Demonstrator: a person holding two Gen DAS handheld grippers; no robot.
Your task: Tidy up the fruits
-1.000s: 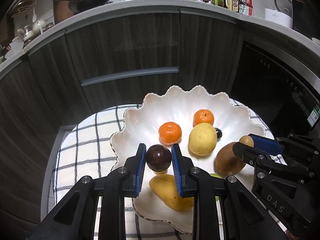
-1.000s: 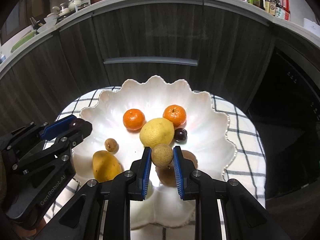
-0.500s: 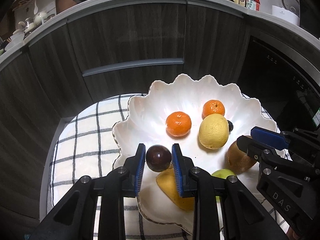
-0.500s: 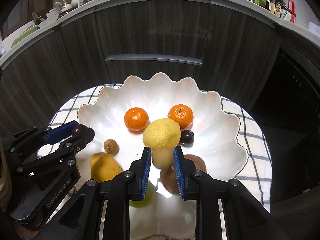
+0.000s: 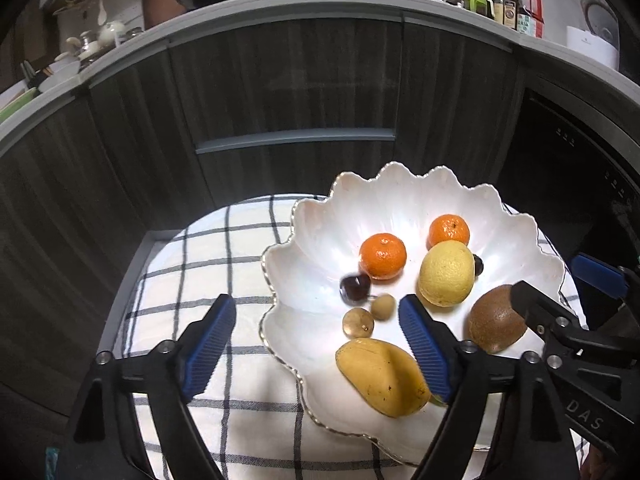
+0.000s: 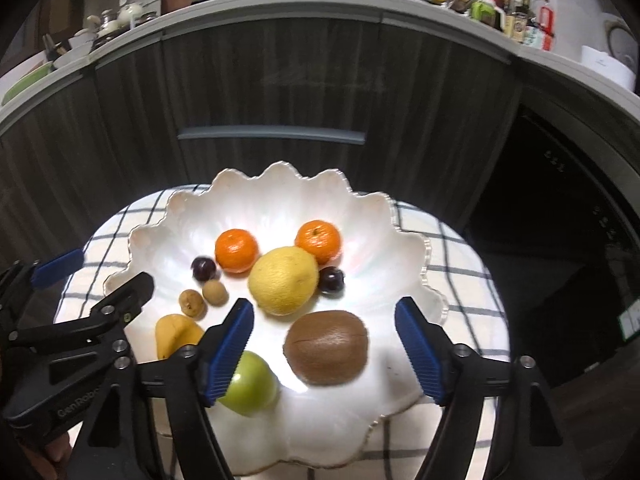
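both jaws are opening, nothing between the pads: left hand-held gripper and right hand-held gripper spread wide over the scalloped bowl, where plum and longan lie loose mid-bowl.

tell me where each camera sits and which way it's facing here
Left wrist: on the left gripper, angled down at the white bowl; its own opening jaws and the right gripper show.
Right wrist: on the right gripper, angled down; its opening jaws and the left gripper show.
Shared: bowl, lemon, kiwi, checked cloth.
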